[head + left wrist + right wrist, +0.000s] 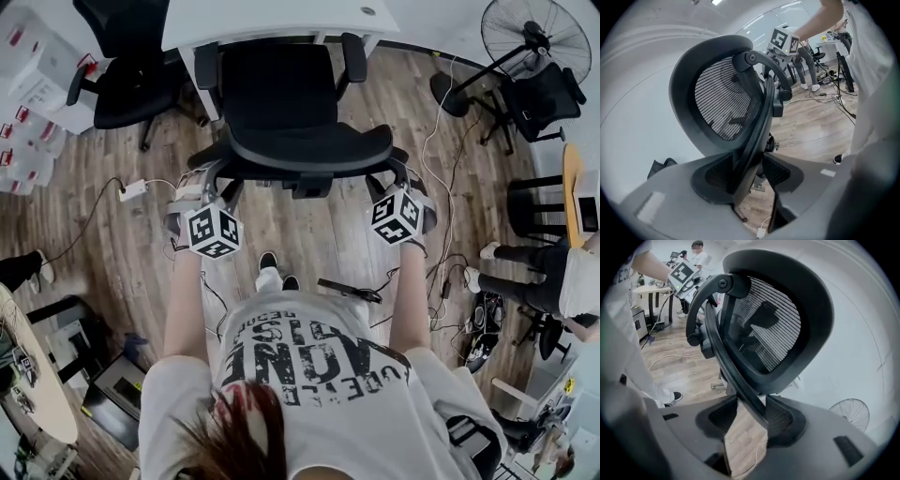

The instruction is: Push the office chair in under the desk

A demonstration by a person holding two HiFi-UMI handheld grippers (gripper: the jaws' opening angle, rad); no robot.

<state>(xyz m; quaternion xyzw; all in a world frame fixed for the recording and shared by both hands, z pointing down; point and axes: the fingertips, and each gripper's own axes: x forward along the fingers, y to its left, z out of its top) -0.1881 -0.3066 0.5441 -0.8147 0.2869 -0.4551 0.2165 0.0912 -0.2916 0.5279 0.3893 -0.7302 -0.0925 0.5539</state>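
A black mesh office chair (281, 103) faces the white desk (272, 19), its seat partly under the desk edge and its backrest toward me. My left gripper (202, 185) sits at the backrest's left side and my right gripper (400, 180) at its right side. In the left gripper view the gripper (754, 171) has the chair's curved back frame bar (761, 117) between its pads. The right gripper view shows the same: the gripper (747, 416) is shut on the frame bar (736, 366) below the mesh backrest (773, 333).
A second black chair (131, 84) stands left of the desk beside white boxes (28, 75). A floor fan (534, 37), another chair (548, 98) and a seated person (534, 272) are at the right. Cables (441, 159) and a power strip (133, 189) lie on the wood floor.
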